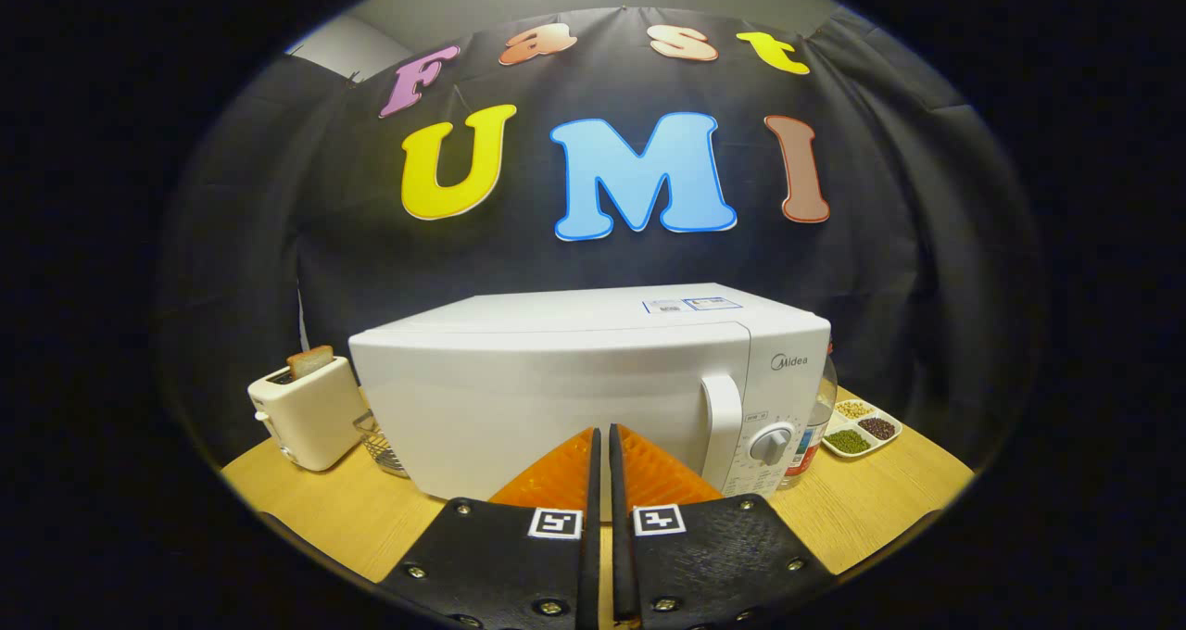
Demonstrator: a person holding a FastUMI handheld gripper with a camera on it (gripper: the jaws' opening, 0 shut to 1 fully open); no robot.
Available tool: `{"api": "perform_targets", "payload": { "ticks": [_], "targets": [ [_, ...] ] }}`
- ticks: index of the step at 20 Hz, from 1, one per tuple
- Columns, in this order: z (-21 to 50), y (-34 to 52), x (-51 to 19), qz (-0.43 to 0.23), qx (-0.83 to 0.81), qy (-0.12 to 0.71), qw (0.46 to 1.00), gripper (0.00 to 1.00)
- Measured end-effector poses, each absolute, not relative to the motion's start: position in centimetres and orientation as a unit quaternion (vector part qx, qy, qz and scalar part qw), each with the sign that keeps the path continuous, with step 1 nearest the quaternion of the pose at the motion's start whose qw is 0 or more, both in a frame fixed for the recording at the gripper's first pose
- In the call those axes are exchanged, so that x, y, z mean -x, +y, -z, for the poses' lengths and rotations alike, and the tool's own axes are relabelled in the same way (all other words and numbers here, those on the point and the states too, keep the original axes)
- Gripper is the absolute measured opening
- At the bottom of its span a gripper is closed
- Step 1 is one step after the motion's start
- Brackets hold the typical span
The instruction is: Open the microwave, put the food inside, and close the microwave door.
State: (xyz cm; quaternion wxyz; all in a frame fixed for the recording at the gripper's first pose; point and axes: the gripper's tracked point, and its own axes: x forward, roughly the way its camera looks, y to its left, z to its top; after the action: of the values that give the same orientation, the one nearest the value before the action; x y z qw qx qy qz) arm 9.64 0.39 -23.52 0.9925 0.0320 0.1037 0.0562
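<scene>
we see the gripper (pixel 600 445) with jaws nearly together, holding nothing, just before the closed microwave (pixel 574 389) on the bench (pixel 315 510); toaster (pixel 306 412) beside it.

Even overhead light, bright on the boxy white microwave (pixel 593 380) and the pale wooden surface (pixel 324 510). Black cloth wall dim toward 9 and 3 o'clock. Fisheye bends straight edges outward. Focus sharp mid-scene; the gripper (pixel 600 440), jaws almost together, slightly soft.
</scene>
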Motion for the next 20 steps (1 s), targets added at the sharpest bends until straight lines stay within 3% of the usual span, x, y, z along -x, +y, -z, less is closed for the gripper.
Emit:
{"api": "perform_targets", "payload": {
  "ticks": [7,20],
  "targets": [
    [16.1,2.5,-4.4,-0.091,-0.031,0.081,0.992,0.06],
    [0.0,3.2,-0.2,-0.073,-0.009,-0.005,0.997,0.06]
  ]
}}
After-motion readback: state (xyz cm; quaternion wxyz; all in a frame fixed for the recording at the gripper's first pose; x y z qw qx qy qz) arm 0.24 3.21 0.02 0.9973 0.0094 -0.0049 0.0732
